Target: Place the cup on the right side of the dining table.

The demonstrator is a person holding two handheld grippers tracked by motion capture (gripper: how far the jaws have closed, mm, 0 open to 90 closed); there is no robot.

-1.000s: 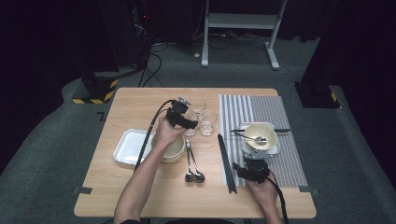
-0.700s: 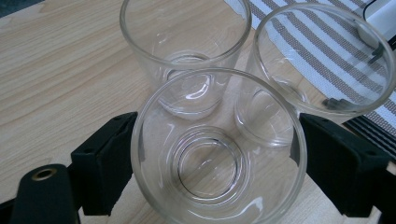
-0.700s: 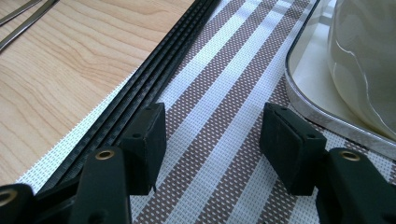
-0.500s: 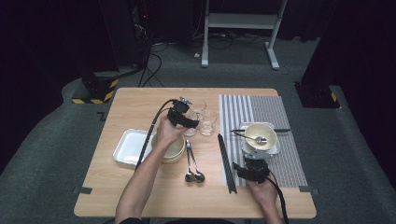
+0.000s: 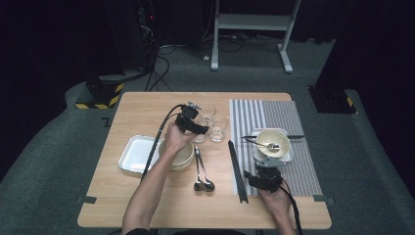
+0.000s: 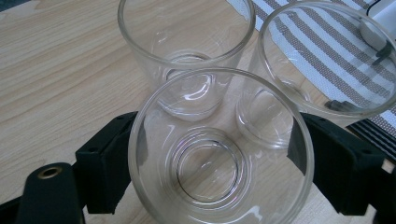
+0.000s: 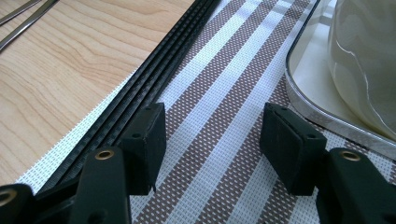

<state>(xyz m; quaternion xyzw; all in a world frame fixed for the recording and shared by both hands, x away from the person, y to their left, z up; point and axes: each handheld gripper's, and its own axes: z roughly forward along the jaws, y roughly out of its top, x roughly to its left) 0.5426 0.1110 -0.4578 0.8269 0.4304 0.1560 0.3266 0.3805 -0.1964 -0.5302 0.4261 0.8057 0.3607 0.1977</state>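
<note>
Pale wooden table (image 5: 147, 112) on grey carpet, dark room; left tool (image 6: 219, 154) clasping a glass (image 6: 219, 149), right tool (image 7: 212, 140) open, empty.

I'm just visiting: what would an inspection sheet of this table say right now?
Surface: wooden table, striped placemat on its right side.
Job's things: three clear glasses; nearest glass sits between the left claw's pads.
Clutter: white tray, stacked bowls, two spoons, black chopsticks, bowl with spoon on a small tray.
Grippers: right claw open over the placemat, holding nothing.
Cables: black cable trails from the left claw.
Surroundings: dark room, grey floor, white stand behind.
</note>
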